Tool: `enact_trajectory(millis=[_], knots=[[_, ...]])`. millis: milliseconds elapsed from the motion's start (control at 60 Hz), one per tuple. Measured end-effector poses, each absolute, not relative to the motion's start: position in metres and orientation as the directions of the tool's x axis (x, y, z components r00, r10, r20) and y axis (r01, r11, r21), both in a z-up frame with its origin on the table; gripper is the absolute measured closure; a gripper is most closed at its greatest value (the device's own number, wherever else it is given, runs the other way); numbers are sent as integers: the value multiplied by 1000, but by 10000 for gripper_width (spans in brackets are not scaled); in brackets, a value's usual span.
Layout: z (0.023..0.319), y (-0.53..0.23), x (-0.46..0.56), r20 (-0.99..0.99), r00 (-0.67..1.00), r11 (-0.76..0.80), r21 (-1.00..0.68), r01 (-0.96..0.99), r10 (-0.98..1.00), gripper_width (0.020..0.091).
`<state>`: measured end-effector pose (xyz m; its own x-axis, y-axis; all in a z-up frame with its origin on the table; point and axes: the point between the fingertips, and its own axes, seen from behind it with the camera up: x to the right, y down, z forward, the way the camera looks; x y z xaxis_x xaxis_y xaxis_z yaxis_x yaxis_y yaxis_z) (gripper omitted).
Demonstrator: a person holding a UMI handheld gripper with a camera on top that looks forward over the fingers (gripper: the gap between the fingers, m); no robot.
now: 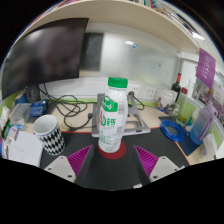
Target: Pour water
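Observation:
A clear bottle (112, 115) with a green cap and a white-and-green label stands upright on a red round disc (110, 153) on the dark desk. It sits between the fingers of my gripper (108, 165), just ahead of them. The left magenta pad (57, 160) and the right one (153, 159) are wide apart, with a clear gap on each side of the bottle, so the gripper is open. A mug (47, 133) with a black-and-white pattern stands to the left of the bottle, beyond my left finger.
A large dark monitor (55, 50) hangs at the back left above tangled cables (70, 105). A blue object (178, 128) and a clear container (203, 120) lie to the right. A purple poster (205, 70) hangs on the right wall.

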<state>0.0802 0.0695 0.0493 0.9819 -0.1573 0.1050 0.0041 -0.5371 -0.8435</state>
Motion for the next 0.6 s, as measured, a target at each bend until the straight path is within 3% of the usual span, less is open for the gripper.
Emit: enact_trajectory(millis=[150, 350, 600], knots=[[79, 16, 82, 26, 980, -587, -804, -96, -195, 310], [134, 1, 78, -3, 981, -572, -812, -116, -195, 317], [146, -15, 73, 36, 992, -668, -742, -53, -119, 330]])
